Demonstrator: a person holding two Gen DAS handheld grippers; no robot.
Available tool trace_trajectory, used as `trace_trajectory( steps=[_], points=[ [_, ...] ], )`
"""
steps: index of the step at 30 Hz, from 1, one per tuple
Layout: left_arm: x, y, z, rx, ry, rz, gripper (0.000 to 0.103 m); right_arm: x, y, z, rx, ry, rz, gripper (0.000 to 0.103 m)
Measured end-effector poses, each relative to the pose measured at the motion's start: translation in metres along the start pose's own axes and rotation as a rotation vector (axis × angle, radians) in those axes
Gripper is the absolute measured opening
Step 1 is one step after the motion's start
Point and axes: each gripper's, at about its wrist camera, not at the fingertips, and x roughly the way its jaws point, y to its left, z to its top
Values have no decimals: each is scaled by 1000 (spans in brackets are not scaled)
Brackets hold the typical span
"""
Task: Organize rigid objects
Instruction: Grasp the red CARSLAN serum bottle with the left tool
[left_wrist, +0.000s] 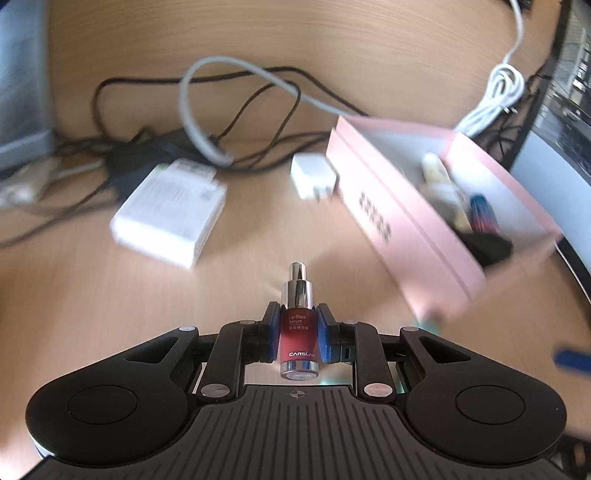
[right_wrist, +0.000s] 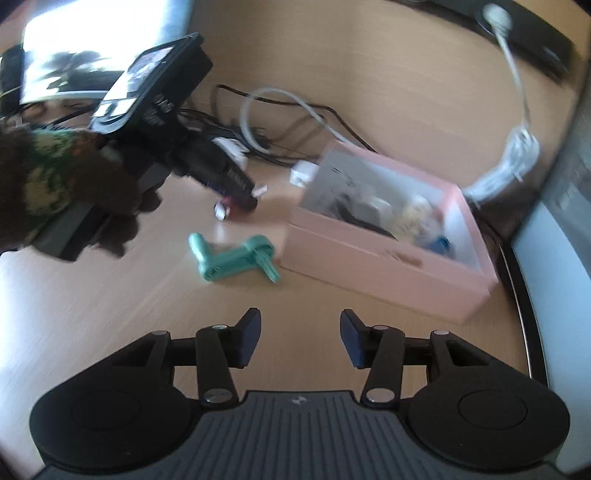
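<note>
My left gripper (left_wrist: 297, 326) is shut on a small red serum bottle (left_wrist: 297, 339) with a silver cap, held above the wooden desk. The right wrist view shows that gripper (right_wrist: 236, 201) holding the bottle (right_wrist: 223, 210) left of the pink box. The open pink box (left_wrist: 417, 221) lies ahead to the right and holds several small items; it also shows in the right wrist view (right_wrist: 380, 266). My right gripper (right_wrist: 300, 334) is open and empty above the desk, short of a green plastic crank part (right_wrist: 232, 258) lying left of the box.
A white flat box (left_wrist: 170, 212) and a white charger plug (left_wrist: 312, 177) lie ahead among tangled black and grey cables (left_wrist: 207, 122). A coiled white cable (left_wrist: 495, 99) sits behind the pink box. The desk's dark edge (left_wrist: 576, 266) runs along the right.
</note>
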Motion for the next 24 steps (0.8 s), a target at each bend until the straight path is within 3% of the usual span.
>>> trace_trajectory(
  steps=[8,13,17,24],
  points=[
    [-53,4,-58,-63,58,2,25,17,-3,-10,32,-15,94,56],
    [-59,5,-62,-113,57,-4,25,33,-2,-23,84,40,149,58],
    [-56,8,-63,-170,36,-27,25,34,-3,-28,120,26,150,64],
    [-54,13,-66,-227,4,-58,24,29,7,-39,91,16,179,95]
  ],
)
